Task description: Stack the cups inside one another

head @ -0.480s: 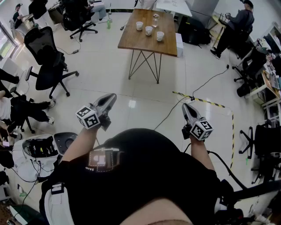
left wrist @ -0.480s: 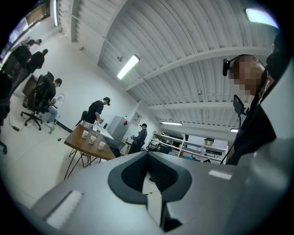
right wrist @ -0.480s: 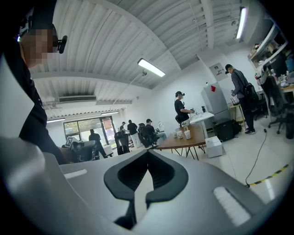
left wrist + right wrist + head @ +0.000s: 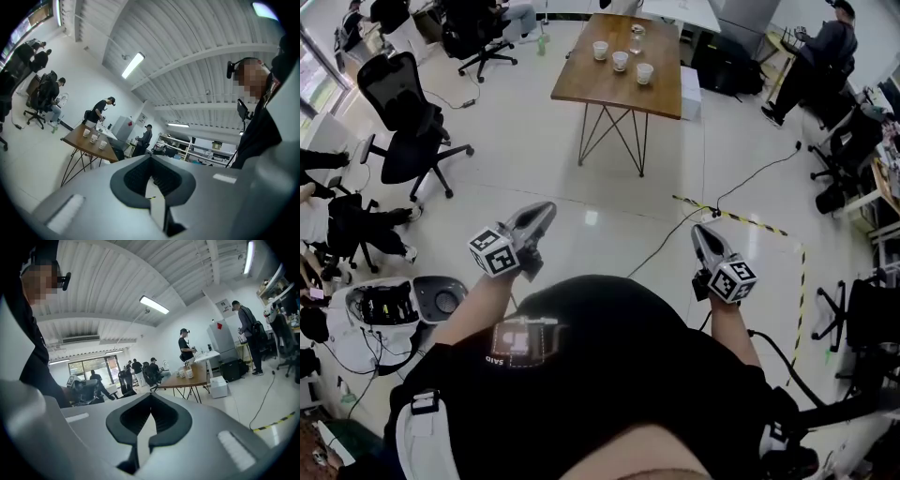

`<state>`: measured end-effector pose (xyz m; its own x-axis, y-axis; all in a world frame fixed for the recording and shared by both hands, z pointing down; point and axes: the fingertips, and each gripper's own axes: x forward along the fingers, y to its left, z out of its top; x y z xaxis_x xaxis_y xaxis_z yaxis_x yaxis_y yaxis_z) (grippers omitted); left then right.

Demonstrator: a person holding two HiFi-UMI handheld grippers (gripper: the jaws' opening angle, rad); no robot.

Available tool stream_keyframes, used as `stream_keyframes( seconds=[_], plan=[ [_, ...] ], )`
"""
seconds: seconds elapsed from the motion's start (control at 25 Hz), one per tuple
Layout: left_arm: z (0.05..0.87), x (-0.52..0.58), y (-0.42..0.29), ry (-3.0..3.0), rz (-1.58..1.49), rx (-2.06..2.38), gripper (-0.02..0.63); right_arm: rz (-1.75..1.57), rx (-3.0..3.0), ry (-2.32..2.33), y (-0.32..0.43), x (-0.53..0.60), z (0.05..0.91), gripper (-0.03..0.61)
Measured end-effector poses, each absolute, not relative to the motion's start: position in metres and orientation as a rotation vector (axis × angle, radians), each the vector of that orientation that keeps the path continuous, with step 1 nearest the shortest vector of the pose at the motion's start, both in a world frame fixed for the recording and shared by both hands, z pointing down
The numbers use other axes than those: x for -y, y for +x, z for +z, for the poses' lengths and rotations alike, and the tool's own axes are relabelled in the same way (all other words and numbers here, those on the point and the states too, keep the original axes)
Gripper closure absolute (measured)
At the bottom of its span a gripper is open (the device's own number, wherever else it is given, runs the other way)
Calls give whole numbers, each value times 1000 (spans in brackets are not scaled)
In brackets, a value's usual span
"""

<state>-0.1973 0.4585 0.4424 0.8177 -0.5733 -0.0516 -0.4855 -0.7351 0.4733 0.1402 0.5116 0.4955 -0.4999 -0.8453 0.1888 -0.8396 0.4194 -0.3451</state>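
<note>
Approach stage: the left gripper [image 4: 544, 211] and right gripper [image 4: 699, 231] had their fingers pressed together and were empty. The cups [image 4: 621, 60] stood on the desk [image 4: 609, 94] at twelve o'clock, so walking closer seemed next.

Three white cups [image 4: 621, 61] on wooden table [image 4: 605, 91]

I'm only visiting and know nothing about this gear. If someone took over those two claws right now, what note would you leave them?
Left claw: shut, empty, held out in front of the body.
Right claw: shut, empty, held out the same way.
Cups: three, standing apart in a row on the wooden table across the floor ahead, next to a glass item. They look well out of reach from here.
Done: nothing; no cup sits inside another.
Left: walk to the table, open a claw, pick up a cup and nest it in the next, then do the same with the last one.
</note>
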Motion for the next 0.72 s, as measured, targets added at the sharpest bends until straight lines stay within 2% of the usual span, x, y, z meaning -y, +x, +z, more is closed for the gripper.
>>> stream_keyframes(
  seconds=[0.24,0.72],
  plan=[
    [461,-407,-223,2557,-269,802,612,-638,-2661,-1528,111,-453,507,565],
    [443,-185,-288,2642,-227,571,612,-558,-2574,-1687,31,-259,466,565]
  ],
)
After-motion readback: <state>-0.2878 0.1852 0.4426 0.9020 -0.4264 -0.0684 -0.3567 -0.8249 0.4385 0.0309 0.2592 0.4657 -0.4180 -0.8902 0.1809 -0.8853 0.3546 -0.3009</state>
